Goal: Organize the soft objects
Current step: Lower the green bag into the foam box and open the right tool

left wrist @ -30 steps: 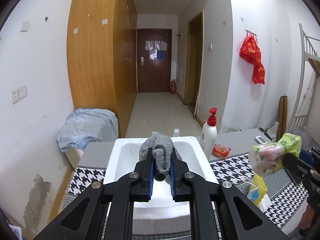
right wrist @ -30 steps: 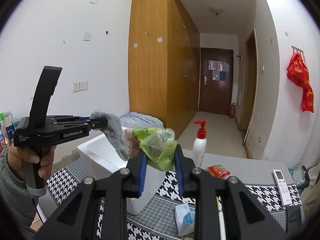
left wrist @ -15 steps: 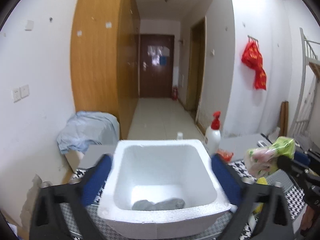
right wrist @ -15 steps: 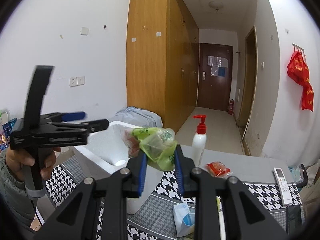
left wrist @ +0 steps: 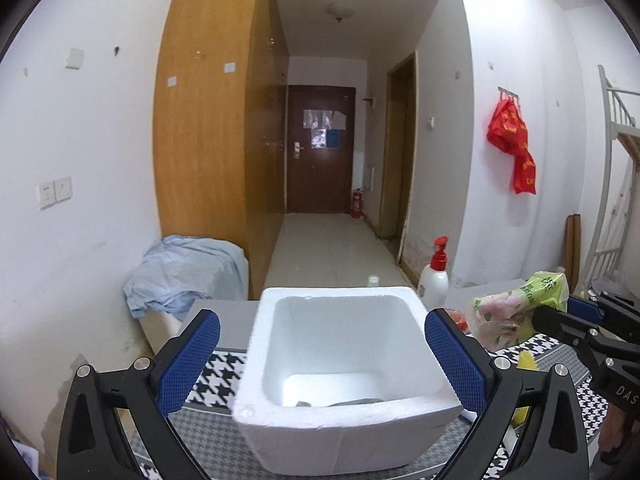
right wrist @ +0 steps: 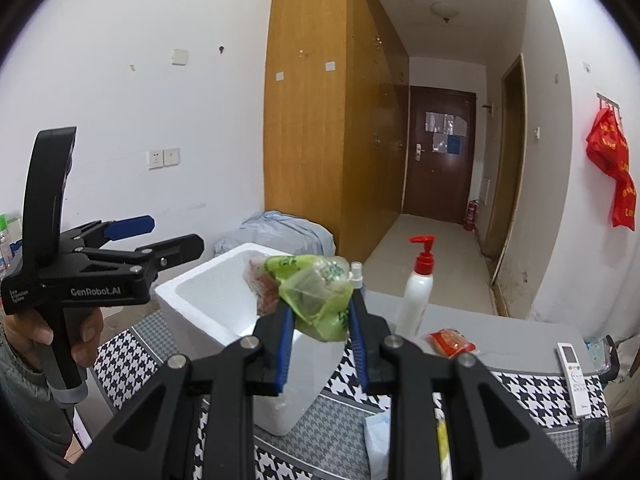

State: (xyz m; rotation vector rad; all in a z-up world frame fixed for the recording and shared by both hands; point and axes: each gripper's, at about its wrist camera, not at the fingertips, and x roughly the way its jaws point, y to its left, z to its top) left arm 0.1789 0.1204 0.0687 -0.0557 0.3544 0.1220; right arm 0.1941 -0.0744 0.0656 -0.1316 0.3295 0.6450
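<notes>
The grey cloth [left wrist: 344, 402] has dropped into the foam box [left wrist: 340, 432]; the left tool [left wrist: 320, 356] gapes wide, while the right tool [right wrist: 320, 328] pinches a slippery bagged bundle [right wrist: 308, 296] that could miss the box.

Left-wrist view — close above the white foam box [left wrist: 344, 364], facing the hallway; right-wrist view — farther right, same direction; both share the box.
</notes>
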